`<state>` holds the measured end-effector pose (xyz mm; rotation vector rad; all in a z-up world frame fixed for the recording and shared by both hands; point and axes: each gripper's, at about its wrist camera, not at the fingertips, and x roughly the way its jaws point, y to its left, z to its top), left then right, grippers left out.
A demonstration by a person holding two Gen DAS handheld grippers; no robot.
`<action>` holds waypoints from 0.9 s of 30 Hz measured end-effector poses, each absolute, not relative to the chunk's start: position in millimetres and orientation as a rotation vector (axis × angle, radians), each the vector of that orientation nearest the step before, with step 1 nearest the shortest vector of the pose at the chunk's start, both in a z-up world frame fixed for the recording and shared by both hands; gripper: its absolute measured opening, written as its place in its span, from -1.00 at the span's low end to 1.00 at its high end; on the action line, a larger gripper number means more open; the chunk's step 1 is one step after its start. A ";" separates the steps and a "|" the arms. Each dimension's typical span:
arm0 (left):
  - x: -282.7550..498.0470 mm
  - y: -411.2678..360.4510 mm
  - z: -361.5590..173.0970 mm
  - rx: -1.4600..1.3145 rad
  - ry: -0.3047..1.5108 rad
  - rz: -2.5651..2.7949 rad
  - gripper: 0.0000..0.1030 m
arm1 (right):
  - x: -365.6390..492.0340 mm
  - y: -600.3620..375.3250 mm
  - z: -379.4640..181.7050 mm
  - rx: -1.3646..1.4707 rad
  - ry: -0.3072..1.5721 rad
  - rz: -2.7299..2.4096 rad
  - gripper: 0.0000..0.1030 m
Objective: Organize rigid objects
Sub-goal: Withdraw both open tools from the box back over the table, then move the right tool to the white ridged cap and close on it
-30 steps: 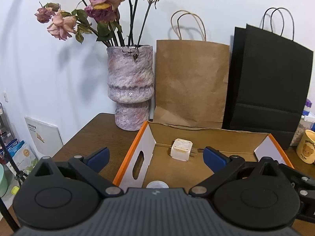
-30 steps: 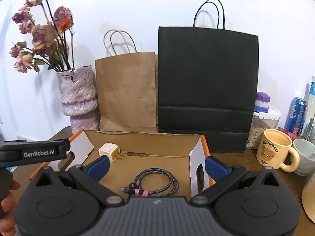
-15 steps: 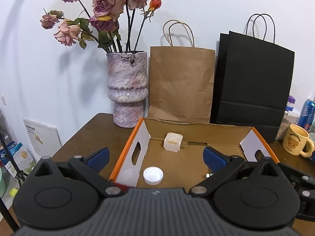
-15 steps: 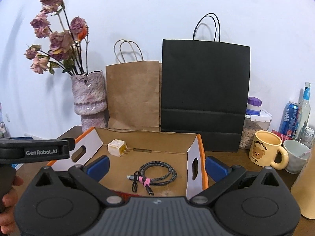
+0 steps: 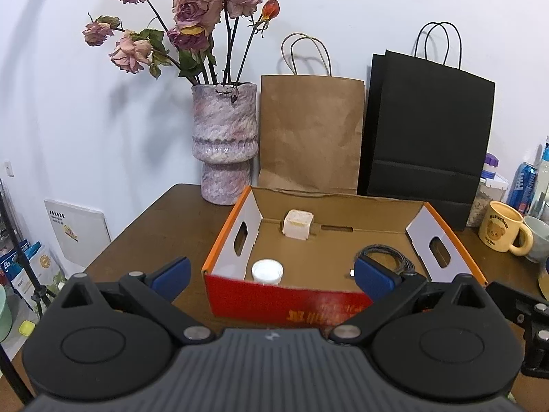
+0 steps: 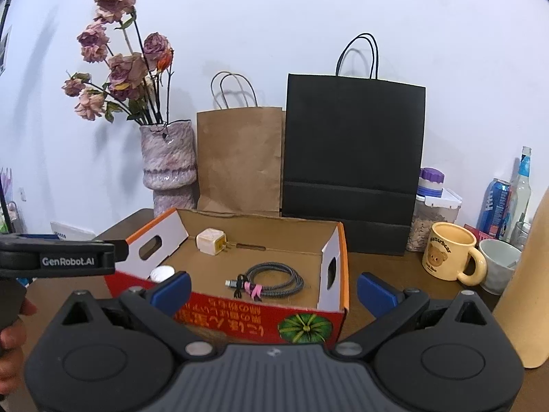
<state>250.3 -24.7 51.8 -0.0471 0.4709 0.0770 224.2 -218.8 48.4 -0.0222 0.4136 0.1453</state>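
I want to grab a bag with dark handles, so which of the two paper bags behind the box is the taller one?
The black bag, right of the brown bag. Its top edge and black handles rise higher.

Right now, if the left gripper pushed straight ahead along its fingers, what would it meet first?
Probably the red front wall of the cardboard box, which sits directly ahead of the open left gripper. The white cap lies just behind that wall.
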 end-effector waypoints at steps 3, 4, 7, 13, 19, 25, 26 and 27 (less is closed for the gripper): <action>239.9 -26.0 51.1 -0.044 0.472 0.071 1.00 | 213.5 -222.0 45.4 -0.027 0.417 0.144 1.00; 236.3 -27.0 50.5 -0.041 0.470 0.069 1.00 | 209.4 -223.1 44.4 -0.028 0.414 0.145 1.00; 223.7 -30.2 47.0 -0.035 0.470 0.060 1.00 | 195.1 -228.6 38.5 -0.024 0.407 0.154 1.00; 203.8 -35.7 36.6 -0.026 0.490 0.043 1.00 | 172.8 -237.4 22.0 -0.042 0.441 0.143 1.00; 183.4 -41.0 26.3 -0.013 0.502 0.024 1.00 | 154.4 -249.4 8.8 -0.048 0.471 0.129 1.00; 167.8 -43.7 13.4 0.001 0.519 0.012 1.00 | 138.9 -256.4 -3.8 -0.064 0.495 0.132 1.00; 165.5 -43.6 11.1 0.002 0.523 0.009 1.00 | 137.0 -256.5 -6.1 -0.067 0.499 0.134 1.00; 163.8 -43.5 9.2 0.003 0.526 0.009 1.00 | 135.2 -256.6 -8.5 -0.069 0.505 0.136 1.00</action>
